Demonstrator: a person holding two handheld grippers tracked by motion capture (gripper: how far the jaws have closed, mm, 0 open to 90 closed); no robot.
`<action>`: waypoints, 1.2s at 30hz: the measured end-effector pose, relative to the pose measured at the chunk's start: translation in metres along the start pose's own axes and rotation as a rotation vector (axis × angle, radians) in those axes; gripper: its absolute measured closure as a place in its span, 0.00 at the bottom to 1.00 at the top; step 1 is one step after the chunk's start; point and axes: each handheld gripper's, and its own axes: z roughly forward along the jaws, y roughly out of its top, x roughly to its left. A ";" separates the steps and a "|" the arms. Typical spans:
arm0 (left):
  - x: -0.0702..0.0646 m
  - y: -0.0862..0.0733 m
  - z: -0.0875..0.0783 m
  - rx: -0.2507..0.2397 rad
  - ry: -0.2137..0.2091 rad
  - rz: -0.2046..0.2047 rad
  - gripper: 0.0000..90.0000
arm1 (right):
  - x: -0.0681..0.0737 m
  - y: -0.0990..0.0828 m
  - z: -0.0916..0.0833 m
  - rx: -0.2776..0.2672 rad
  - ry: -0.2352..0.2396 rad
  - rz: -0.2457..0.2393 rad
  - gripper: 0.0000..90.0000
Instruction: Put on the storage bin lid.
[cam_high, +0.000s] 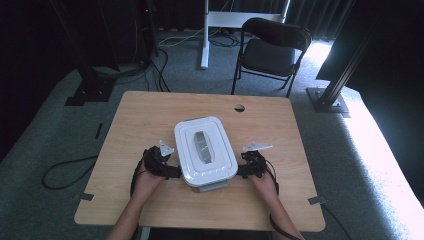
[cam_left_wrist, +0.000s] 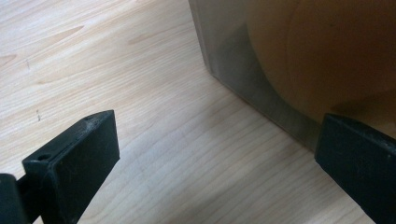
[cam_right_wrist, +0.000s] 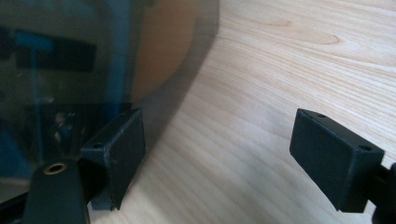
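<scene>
Spanning the scene, the pale wood-grain counter (cam_high: 150, 115) carries a rounded-rectangle box (cam_high: 205, 152), white smooth lid over translucent walls, at its middle. Beyond it stands a black folding chair (cam_high: 272, 50). Flanking the box, the left gripper (cam_high: 172, 171) and right gripper (cam_high: 240, 171) hold matte black fingers (cam_right_wrist: 123, 149) apart, gripping nothing.

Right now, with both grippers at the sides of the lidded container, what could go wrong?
1. Both jaw pairs stand open with nothing between them: the left gripper and right gripper flank the translucent plastic container with a white lid, so squeezing it between them may let the smooth walls slip.
2. The container sits toward the near edge of the light wooden table; an uneven push could skew it that way.
3. The lid may lift off if snagged.
</scene>
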 end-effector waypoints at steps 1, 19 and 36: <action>0.000 0.002 0.001 0.002 -0.004 0.007 0.00 | 0.000 -0.001 -0.002 0.008 0.001 -0.007 0.20; -0.011 0.017 0.010 -0.043 -0.038 0.027 0.00 | -0.013 -0.011 -0.026 -0.022 -0.033 0.020 0.15; 0.009 -0.015 0.000 -0.048 -0.060 -0.038 0.00 | -0.026 -0.030 -0.051 -0.076 -0.118 0.060 0.15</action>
